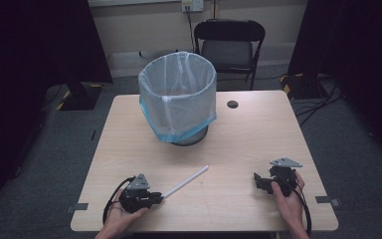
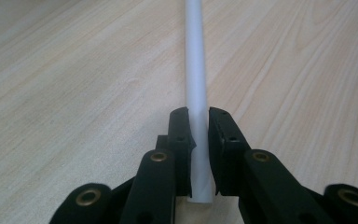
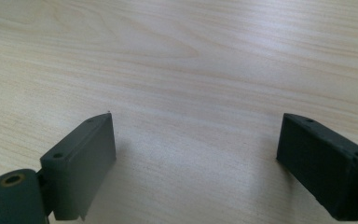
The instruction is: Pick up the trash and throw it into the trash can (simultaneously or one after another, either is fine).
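A long white tube (image 1: 186, 181) lies on the wooden table (image 1: 258, 129), slanting from the near left up toward the middle. My left gripper (image 1: 159, 197) is shut on the tube's near end; in the left gripper view both black pads press the tube (image 2: 196, 93) from either side. My right gripper (image 1: 256, 178) rests near the table's right front, held by a hand, with its jaws wide apart and only bare wood between them in the right gripper view (image 3: 196, 140).
A bin (image 1: 177, 97) lined with a clear, blue-edged bag stands at the table's middle back. A small black round hole (image 1: 233, 104) is to its right. A folding chair (image 1: 229, 45) stands behind the table.
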The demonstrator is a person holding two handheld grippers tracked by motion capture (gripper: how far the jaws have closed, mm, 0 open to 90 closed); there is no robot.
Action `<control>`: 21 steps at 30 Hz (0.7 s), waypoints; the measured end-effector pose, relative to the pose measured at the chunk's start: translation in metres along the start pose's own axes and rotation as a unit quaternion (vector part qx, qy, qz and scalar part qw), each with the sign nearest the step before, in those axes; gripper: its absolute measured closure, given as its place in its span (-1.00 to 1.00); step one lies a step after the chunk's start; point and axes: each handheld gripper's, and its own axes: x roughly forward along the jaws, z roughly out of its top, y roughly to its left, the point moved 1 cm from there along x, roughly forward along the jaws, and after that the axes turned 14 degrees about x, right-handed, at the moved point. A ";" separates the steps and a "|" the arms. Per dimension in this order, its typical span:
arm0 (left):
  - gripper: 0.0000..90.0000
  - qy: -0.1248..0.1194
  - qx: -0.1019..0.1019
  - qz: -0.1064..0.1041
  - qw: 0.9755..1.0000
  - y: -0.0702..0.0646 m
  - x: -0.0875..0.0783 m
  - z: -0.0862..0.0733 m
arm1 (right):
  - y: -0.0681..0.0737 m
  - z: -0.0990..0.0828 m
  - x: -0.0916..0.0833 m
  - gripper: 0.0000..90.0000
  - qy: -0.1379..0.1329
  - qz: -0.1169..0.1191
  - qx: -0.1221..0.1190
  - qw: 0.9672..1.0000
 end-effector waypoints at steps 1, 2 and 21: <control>0.78 0.000 0.001 -0.001 1.000 0.000 0.000 0.000 | 0.000 0.000 0.000 -0.76 0.000 0.000 0.000 1.000; 0.78 0.000 0.002 0.001 1.000 0.000 0.000 0.000 | 0.000 0.000 0.000 -0.76 0.000 0.000 0.000 1.000; 0.78 -0.048 -0.008 0.001 0.999 0.002 -0.011 0.005 | 0.000 0.000 0.000 -0.76 0.000 0.000 0.000 1.000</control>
